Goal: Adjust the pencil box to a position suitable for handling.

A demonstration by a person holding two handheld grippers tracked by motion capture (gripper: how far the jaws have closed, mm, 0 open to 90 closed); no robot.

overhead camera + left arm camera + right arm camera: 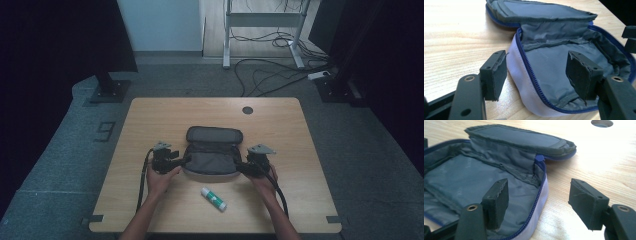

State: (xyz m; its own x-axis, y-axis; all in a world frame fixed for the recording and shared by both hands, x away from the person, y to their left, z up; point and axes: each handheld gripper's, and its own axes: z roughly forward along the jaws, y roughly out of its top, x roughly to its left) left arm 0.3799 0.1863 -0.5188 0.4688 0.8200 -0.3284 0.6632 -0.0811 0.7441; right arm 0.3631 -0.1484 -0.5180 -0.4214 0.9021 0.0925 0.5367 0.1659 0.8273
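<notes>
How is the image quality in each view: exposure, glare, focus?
High view: dim, room edges nearly black, pouch and glue stick small and soft. Left gripper view: table blown out at upper left, near jaws slightly soft. Right gripper view: tabletop glare washes out around the cable hole.

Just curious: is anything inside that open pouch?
The pouch looks empty: bare grey lining. A flat inner pocket's contents are hidden.
</notes>
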